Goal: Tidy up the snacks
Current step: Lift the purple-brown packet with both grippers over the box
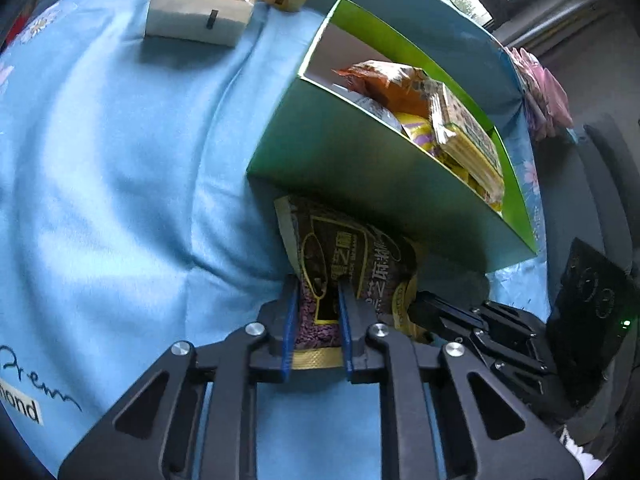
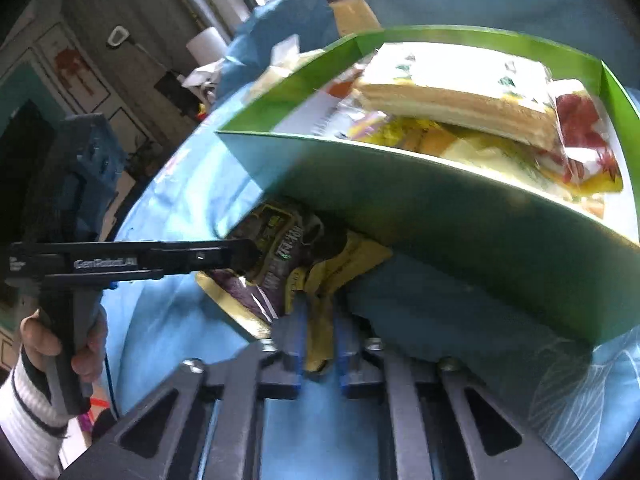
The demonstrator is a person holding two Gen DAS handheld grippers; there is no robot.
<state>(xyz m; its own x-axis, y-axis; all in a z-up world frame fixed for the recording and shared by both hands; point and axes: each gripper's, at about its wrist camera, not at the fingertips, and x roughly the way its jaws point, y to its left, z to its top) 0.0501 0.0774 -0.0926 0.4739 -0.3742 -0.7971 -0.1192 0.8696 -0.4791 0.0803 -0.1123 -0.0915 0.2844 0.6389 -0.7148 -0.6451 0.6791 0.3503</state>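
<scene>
A: Blue cloth (image 1: 120, 160) all over the table, a window at the far side, and the green box (image 1: 360, 168) standing on the cloth, already part full of snacks.

B: And the packet (image 1: 352, 256)?

A: The dark-and-gold one lies on the cloth just against the box's near wall, outside it. Both tools have hold of it. The left gripper (image 1: 318, 320) is closed down on the packet's near edge, blue pads pressing its purple-and-gold corner. The right gripper (image 2: 318, 332) is pinched on the crumpled yellow end of the same packet, at the right.

B: So a two-handed lift. How to do it well?

A: I'd say raise both ends together and level, so the film doesn't tear or slip out of one pinch. The box wall is tall and right in front; the packet likely has to clear the rim before going forward.

B: Risks?

A: Nudging the wall could shove the light box across the cloth. Also the far part inside is crowded with a wafer pack (image 2: 452, 96) on top, so the emptier left end looks the better place to set it down.

B: Anything else nearby?

A: A white pack (image 1: 200, 12) far left, well apart.
</scene>
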